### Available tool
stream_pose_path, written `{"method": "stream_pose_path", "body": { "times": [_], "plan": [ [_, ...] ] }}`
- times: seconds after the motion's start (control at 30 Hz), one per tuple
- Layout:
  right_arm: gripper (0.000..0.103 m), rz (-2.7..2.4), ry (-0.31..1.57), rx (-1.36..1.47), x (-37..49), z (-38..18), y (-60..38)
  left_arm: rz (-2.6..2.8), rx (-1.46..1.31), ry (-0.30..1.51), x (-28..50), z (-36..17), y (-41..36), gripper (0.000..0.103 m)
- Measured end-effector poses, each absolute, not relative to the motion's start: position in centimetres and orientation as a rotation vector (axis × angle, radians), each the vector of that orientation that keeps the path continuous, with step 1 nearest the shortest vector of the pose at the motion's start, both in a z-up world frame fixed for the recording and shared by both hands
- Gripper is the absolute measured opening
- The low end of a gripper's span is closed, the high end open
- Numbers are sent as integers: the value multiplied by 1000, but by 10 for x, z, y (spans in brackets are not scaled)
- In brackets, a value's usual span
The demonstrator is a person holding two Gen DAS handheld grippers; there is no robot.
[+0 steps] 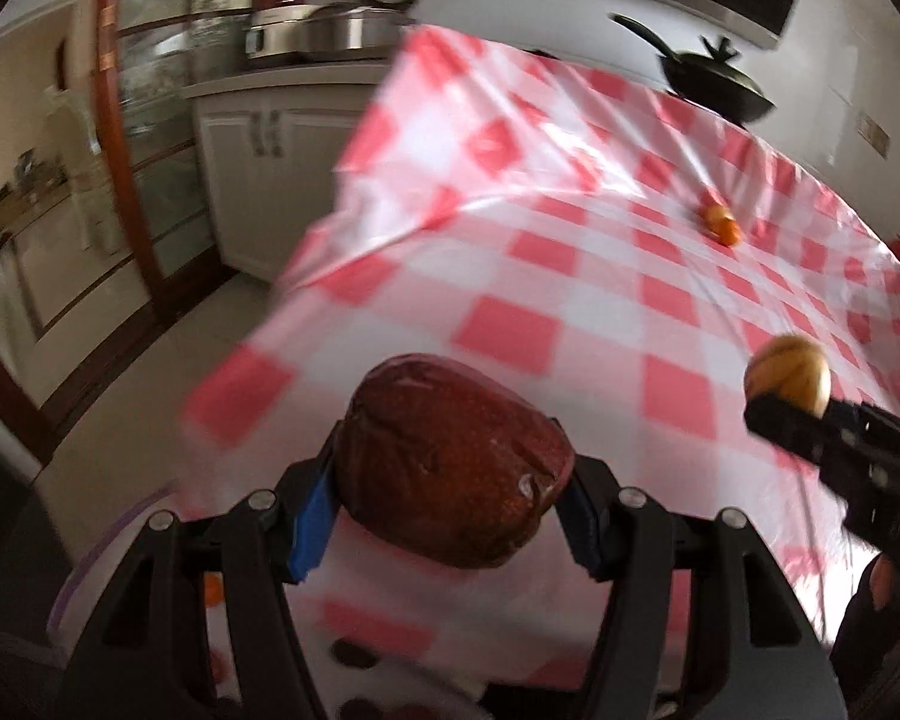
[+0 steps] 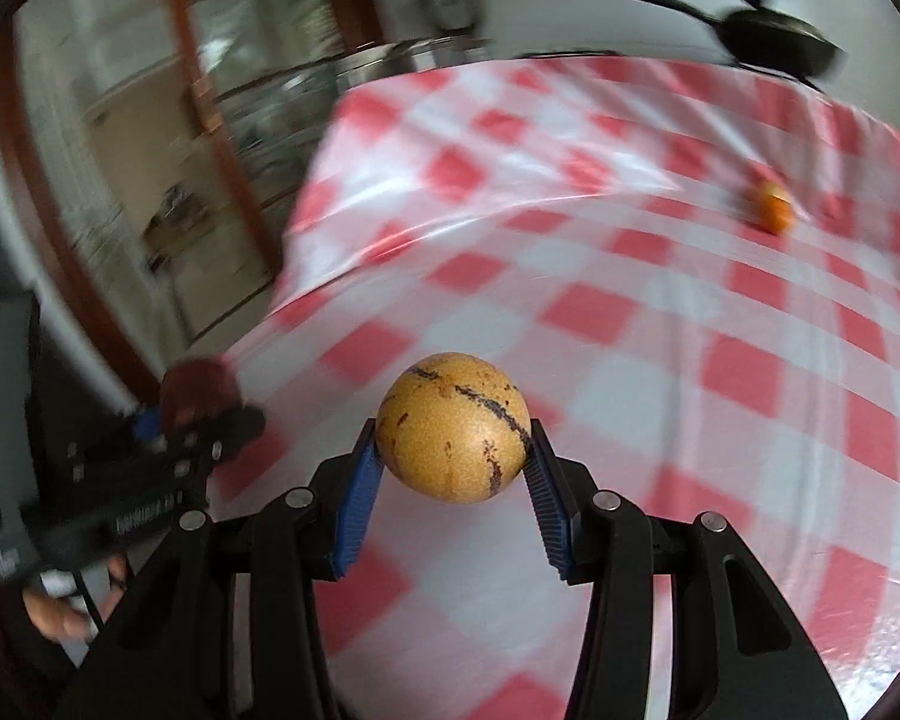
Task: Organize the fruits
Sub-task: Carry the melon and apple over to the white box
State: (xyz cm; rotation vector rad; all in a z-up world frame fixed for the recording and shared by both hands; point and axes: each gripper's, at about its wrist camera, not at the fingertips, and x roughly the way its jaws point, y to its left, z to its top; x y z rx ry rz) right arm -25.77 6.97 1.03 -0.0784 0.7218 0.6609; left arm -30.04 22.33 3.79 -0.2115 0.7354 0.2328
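Note:
My left gripper (image 1: 450,474) is shut on a dark red fruit (image 1: 450,462), held above the near edge of the red-and-white checked tablecloth (image 1: 600,276). My right gripper (image 2: 453,450) is shut on a round yellow-brown fruit with dark streaks (image 2: 453,426). That yellow fruit (image 1: 789,375) also shows at the right of the left wrist view, on the right gripper's black fingers (image 1: 780,420). The red fruit (image 2: 201,387) appears at the left of the right wrist view. A small orange fruit (image 1: 720,223) (image 2: 773,204) lies far back on the cloth. Both views are blurred by motion.
A black pan (image 1: 714,84) (image 2: 780,39) stands at the table's far right edge. Steel pots (image 1: 324,30) sit on a white cabinet (image 1: 270,150) beyond the table's left corner. A clear bag rim (image 1: 108,546) and some small dark fruits (image 1: 354,654) lie under the left gripper.

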Motion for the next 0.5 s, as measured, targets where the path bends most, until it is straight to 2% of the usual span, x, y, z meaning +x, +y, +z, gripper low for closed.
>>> {"method": "stream_pose_path", "body": {
  "times": [0.3,0.5],
  "plan": [
    [47,929,688,-363,-343,-8,157,373,-253,719,-383,21,281,63],
    [47,1111,657,-581,-403,-34,204,465,-338,782,-435,-16,313,63]
  ]
}}
